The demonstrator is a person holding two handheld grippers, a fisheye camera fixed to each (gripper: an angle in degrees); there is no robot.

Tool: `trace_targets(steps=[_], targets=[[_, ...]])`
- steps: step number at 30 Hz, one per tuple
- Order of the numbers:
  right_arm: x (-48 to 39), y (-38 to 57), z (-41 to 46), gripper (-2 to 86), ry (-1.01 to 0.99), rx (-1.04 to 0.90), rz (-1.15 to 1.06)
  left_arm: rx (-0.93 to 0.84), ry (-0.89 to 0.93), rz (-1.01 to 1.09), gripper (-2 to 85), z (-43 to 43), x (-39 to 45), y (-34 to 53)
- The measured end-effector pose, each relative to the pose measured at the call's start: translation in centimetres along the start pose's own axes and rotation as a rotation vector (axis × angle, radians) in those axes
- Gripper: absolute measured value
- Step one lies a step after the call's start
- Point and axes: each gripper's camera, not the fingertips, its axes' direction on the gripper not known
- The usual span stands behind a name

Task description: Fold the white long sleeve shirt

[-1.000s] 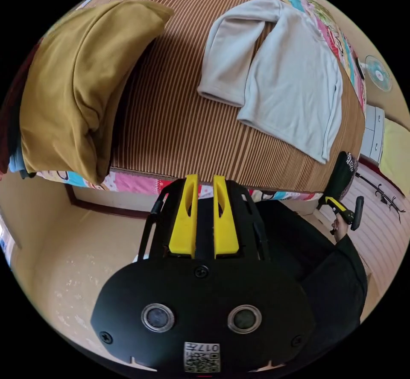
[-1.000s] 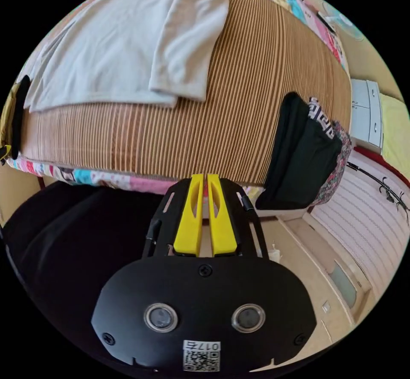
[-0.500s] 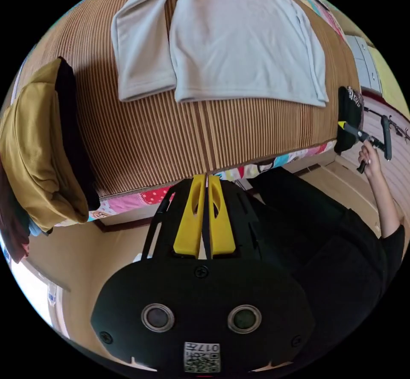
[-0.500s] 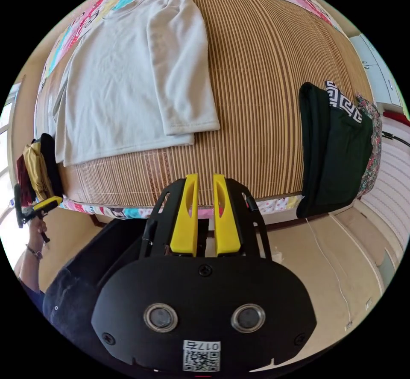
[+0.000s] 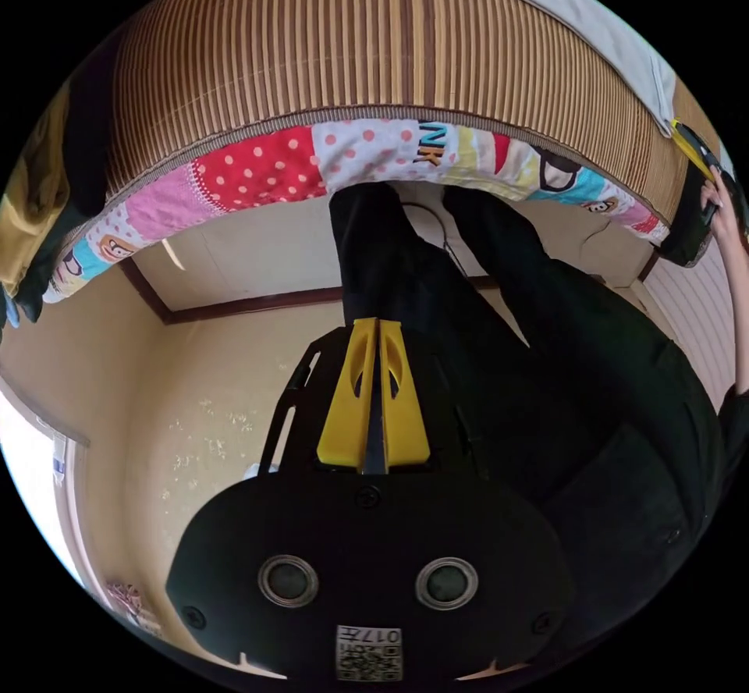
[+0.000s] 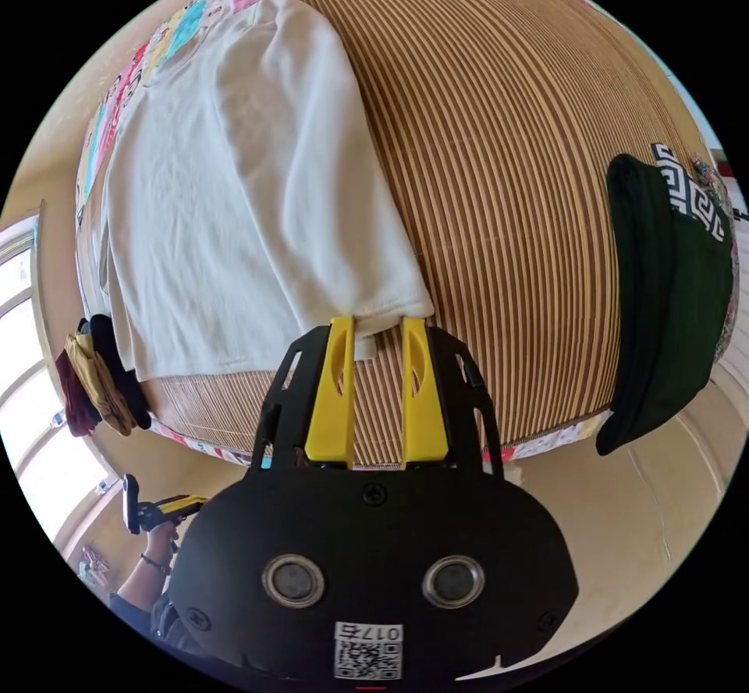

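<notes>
The white long sleeve shirt [image 6: 226, 186] lies flat on the striped mat [image 6: 507, 178], its sleeve folded over the body with the cuff toward me. My right gripper [image 6: 378, 330] is open, and its yellow tips sit just at that cuff without pressing on it. My left gripper [image 5: 378, 328] is shut with nothing in it, held low beside the bed and pointing at the person's black trousers [image 5: 499, 318]. A strip of the shirt [image 5: 593, 22] shows at the top of the left gripper view. The left gripper [image 6: 156, 509] also appears at the lower left of the right gripper view, in a hand.
Folded dark green clothing [image 6: 671, 279] sits at the mat's right end. A pile of mustard and dark clothes [image 6: 97, 381] lies at the left end. A patterned quilt edge [image 5: 312, 162] hangs below the mat [image 5: 328, 45], above tan floor [image 5: 211, 381]. The right gripper [image 5: 694, 151] shows at the far right.
The left gripper has dropped below the bed edge, away from the shirt. The right gripper has moved in to the sleeve cuff and its jaws have opened wider.
</notes>
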Motion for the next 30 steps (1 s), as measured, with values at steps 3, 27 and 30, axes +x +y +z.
trace_targets(steps=[3, 27, 30], targets=[[1.0, 0.4, -0.1, 7.8, 0.002, 0.043, -0.058, 0.012, 0.005, -0.002, -0.6, -0.2, 0.2, 0.7], [22.6, 0.6, -12.2, 6.6, -0.010, 0.225, 0.199, 0.125, -0.015, 0.111, -0.5, -3.8, 0.9, 0.1], [15.4, 2.2, -6.2, 6.5, 0.099, 0.117, 0.005, 0.125, -0.008, 0.085, -0.3, -4.9, -0.5, -0.4]])
